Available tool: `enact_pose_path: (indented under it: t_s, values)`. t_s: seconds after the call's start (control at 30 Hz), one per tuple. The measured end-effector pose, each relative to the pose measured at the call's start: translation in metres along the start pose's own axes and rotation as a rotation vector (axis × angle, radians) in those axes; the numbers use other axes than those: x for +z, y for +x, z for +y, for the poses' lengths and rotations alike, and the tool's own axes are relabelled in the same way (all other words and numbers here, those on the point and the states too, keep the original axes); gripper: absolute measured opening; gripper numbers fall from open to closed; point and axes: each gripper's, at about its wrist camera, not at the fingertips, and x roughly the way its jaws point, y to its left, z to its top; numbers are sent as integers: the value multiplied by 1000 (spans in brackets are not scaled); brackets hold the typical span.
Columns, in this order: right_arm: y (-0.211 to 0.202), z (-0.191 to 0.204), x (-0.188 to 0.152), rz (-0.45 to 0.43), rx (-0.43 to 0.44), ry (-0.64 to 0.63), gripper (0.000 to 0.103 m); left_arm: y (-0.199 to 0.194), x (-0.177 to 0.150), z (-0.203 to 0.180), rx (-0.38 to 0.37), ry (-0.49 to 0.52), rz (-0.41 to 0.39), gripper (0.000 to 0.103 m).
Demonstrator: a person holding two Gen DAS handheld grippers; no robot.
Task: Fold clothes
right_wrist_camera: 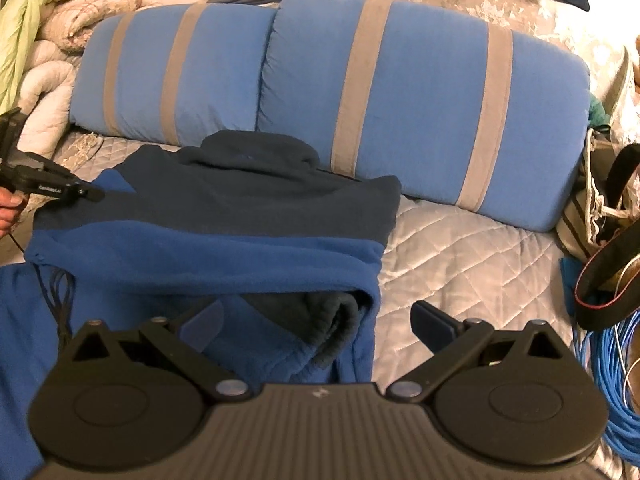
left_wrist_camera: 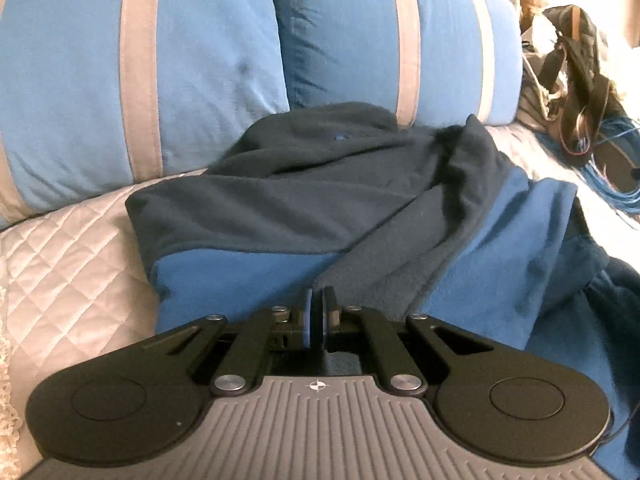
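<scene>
Fleece jacket [right_wrist_camera: 224,216] lies on the quilted bed [right_wrist_camera: 460,264], collar at 12 o'clock against the striped pillows [right_wrist_camera: 400,96], partly folded. Left tool [left_wrist_camera: 319,304] is pressed together, apparently pinching the dark sleeve [left_wrist_camera: 400,248] to carry it across the body. Right tool [right_wrist_camera: 316,320] hovers spread wide at the hem, 6 o'clock, level and low, holding nothing.

Small white lettering sits on the side of the black two-finger left gripper [right_wrist_camera: 90,193] in the right wrist view — too tiny to read; a white crosshair mark — no words — tops each gripper's grey ribbed body
</scene>
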Motion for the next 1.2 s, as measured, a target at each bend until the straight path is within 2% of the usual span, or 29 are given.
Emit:
enact_pose_path:
  t_s: [0.17, 0.27, 0.33, 0.37, 0.5, 0.6, 0.73, 0.87, 0.9, 0.93, 0.97, 1.0, 1.03, 1.07, 1.13, 1.2]
  values:
    - [-3, -6, -3, 4, -7, 27, 103, 5, 4, 0, 18, 9, 27, 6]
    - [-3, -10, -3, 8, -2, 14, 103, 9, 11, -2, 11, 21, 71, 9]
    - [-1, -13, -1, 8, 8, 0, 103, 12, 18, -2, -3, 16, 95, 20]
    - [3, -15, 2, 6, 17, -10, 103, 13, 23, -1, -14, 8, 103, 30]
    - [34, -27, 20, 8, 84, 23, 103, 22, 49, -10, -68, 9, 65, 43]
    - [73, -40, 34, 29, 131, 68, 101, 45, 66, -24, -88, 37, 85, 43]
    - [130, -64, 42, 88, 204, 235, 92, 83, 76, -43, -143, 71, 133, 43]
    - [170, -83, 38, 131, 208, 351, 89, 107, 75, -58, -201, 82, 164, 42]
    - [178, -87, 35, 143, 208, 383, 89, 110, 75, -62, -209, 89, 172, 38]
    - [186, -91, 32, 154, 208, 416, 85, 112, 74, -65, -206, 99, 176, 31]
    - [192, -93, 28, 170, 216, 446, 76, 114, 73, -68, -201, 108, 179, 10]
    - [197, -95, 24, 186, 225, 475, 69, 113, 72, -69, -185, 109, 170, 6]
    - [201, -95, 21, 196, 228, 487, 51, 111, 71, -69, -170, 107, 160, 5]
    - [202, -96, 18, 197, 228, 504, 36, 107, 70, -65, -160, 91, 138, 5]
    - [202, -97, 12, 197, 229, 541, 27, 99, 70, -58, -142, 57, 97, 5]
    - [200, -97, 10, 185, 216, 559, 24, 92, 70, -54, -145, 35, 71, 5]
